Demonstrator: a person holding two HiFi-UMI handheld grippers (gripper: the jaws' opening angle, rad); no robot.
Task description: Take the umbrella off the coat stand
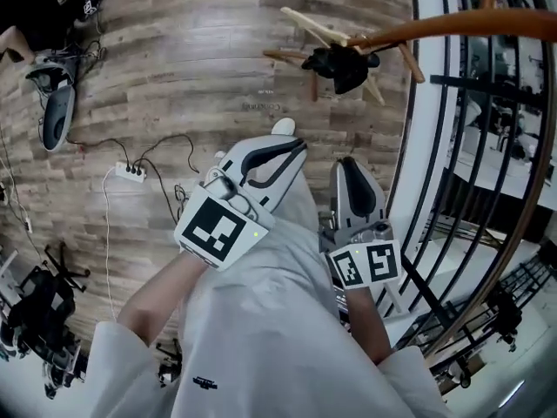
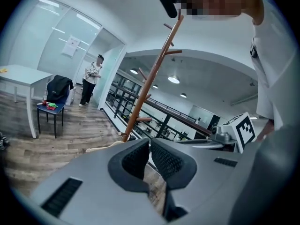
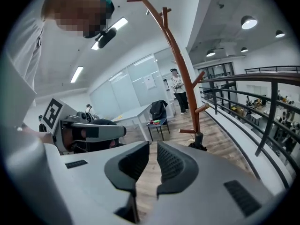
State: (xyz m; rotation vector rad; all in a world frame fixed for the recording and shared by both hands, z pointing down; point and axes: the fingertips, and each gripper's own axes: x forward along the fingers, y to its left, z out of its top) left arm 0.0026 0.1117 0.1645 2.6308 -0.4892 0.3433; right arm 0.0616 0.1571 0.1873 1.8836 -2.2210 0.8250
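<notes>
Low by the coat stand (image 1: 452, 26), a bunched black umbrella (image 1: 341, 66); left claw (image 2: 149, 144), right claw (image 3: 153, 146) closed.

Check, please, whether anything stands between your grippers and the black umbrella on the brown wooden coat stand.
Nothing visible: only wooden floor lies between the left gripper, right gripper and black umbrella.

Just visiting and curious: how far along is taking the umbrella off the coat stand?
Done: nothing; the black umbrella sits low on the coat stand. In hand: left gripper and right gripper are shut, empty, short of it. Left: reach, grip, lift it off.
</notes>
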